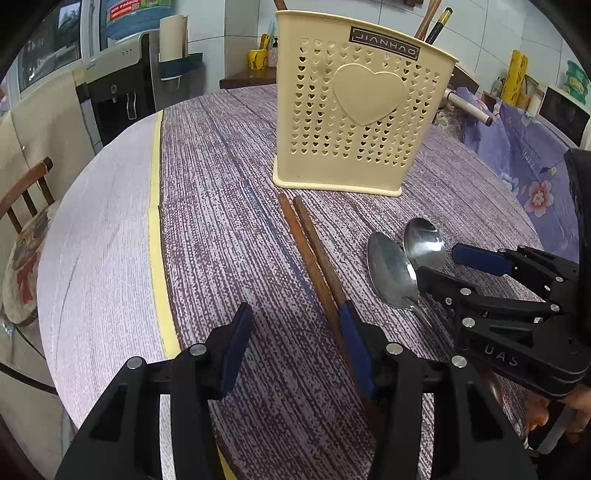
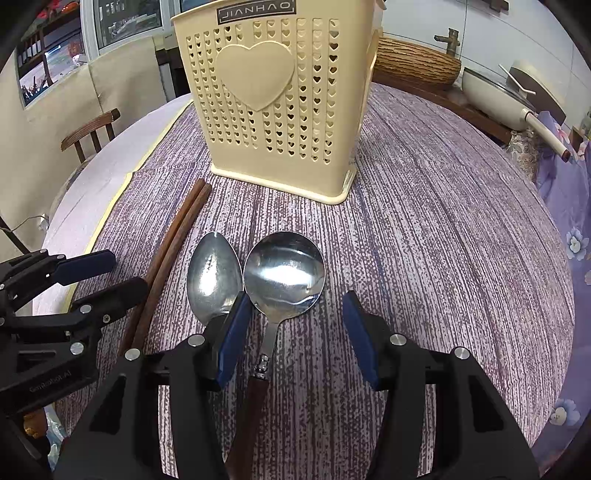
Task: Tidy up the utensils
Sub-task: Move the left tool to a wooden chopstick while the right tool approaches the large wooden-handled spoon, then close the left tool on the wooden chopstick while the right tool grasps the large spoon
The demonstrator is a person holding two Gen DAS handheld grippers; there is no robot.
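1. I work in a kitchen, on a round table covered with a purple-grey streaked tablecloth (image 1: 229, 192); a wooden chair (image 1: 26, 192) stands at its left edge.
2. The cream plastic utensil holder with heart-shaped holes (image 1: 354, 122) stands upright at the far side of the table. Some chopstick ends, brown and black (image 1: 434, 22), already rise from its top, so I judge a part of the sorting is done.
3. Still on the cloth are a pair of brown wooden chopsticks (image 1: 314, 254), lying side by side in front of the holder, and two steel spoons just to their right: an oval spoon (image 2: 212, 273) and a round-bowled spoon with a dark wooden handle (image 2: 284, 275), bowls almost touching.
4. My left gripper (image 1: 295, 347) has its jaws apart and holds nothing; its right pad sits over the near part of the chopsticks, but the pair is not between the pads.
5. My right gripper (image 2: 295, 339) is also apart and empty. It hangs above the round spoon's neck, which lies between the pads without contact that I can see.
6. So four pieces remain; no pick is made yet.
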